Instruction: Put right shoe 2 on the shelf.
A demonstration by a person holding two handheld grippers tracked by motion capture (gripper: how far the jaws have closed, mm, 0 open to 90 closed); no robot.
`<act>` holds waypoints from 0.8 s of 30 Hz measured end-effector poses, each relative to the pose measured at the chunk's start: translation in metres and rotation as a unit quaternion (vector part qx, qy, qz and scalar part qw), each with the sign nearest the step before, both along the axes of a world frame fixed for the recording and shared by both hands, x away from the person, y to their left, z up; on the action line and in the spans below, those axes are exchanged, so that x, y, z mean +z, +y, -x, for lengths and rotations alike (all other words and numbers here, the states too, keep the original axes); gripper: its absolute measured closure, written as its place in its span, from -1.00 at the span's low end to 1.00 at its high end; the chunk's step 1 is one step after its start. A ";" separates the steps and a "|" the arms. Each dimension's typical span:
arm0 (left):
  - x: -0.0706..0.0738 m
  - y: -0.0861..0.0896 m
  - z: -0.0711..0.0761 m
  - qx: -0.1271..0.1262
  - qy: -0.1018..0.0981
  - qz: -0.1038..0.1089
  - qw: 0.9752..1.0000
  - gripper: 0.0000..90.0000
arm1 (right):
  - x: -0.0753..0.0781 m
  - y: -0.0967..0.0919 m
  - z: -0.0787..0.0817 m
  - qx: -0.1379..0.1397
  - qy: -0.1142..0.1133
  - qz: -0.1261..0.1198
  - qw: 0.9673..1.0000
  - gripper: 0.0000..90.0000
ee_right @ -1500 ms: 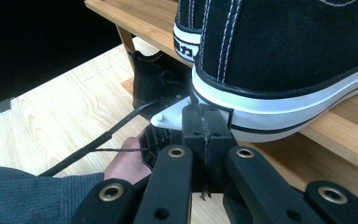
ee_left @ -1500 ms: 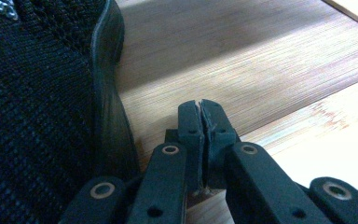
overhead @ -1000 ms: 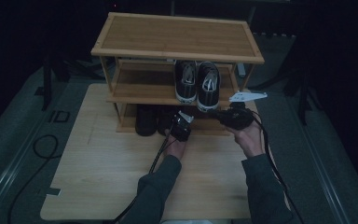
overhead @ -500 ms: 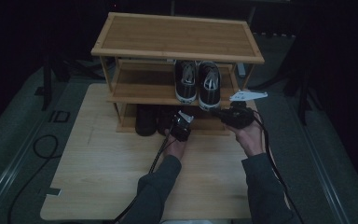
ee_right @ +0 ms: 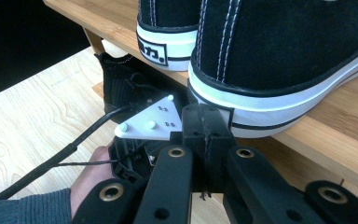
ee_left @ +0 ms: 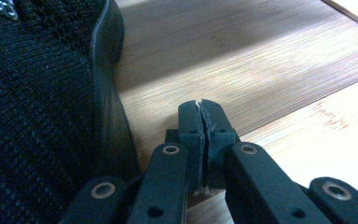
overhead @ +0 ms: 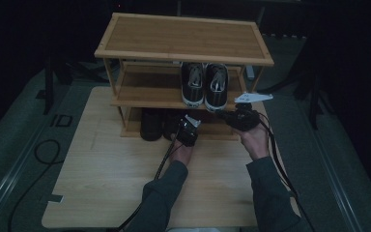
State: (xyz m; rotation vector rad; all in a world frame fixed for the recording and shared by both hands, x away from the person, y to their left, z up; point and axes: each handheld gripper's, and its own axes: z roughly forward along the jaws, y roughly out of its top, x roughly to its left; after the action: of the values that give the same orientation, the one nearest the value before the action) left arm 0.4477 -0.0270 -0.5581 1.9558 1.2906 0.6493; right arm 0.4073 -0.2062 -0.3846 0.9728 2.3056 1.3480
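black knit shoe [ee_left: 37, 116] | beside left gripper [ee_left: 200, 105], closed empty | right gripper [ee_right: 207, 112] closed empty

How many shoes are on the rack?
4: two black-and-white sneakers side by side on the middle shelf, and two black shoes on the bottom shelf; more may hide in shadow.

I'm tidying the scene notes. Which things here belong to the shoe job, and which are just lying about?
In the job:
- black shoes, bottom shelf
- sneakers, middle shelf
- shoe rack
- left gripper, shut, beside a black shoe
- right gripper, shut, by the sneakers

Lying about:
- loose cable on the floor
- tape scrap on the table edge
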 end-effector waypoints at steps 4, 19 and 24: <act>0.000 0.000 0.000 0.000 0.000 0.000 1.000 0.96 | 0.001 0.003 -0.004 0.004 0.002 0.003 1.000 1.00; 0.000 0.000 0.000 0.001 0.000 -0.001 1.000 0.96 | 0.001 0.006 -0.012 0.003 0.007 0.006 1.000 1.00; 0.000 0.000 0.000 -0.001 0.000 -0.002 1.000 0.96 | 0.001 0.006 -0.013 0.004 0.007 0.004 1.000 1.00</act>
State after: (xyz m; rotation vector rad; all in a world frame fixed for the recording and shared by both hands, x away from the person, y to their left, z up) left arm 0.4476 -0.0270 -0.5580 1.9610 1.2893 0.6513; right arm 0.4201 -0.2005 -0.3833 0.9757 2.3259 1.3390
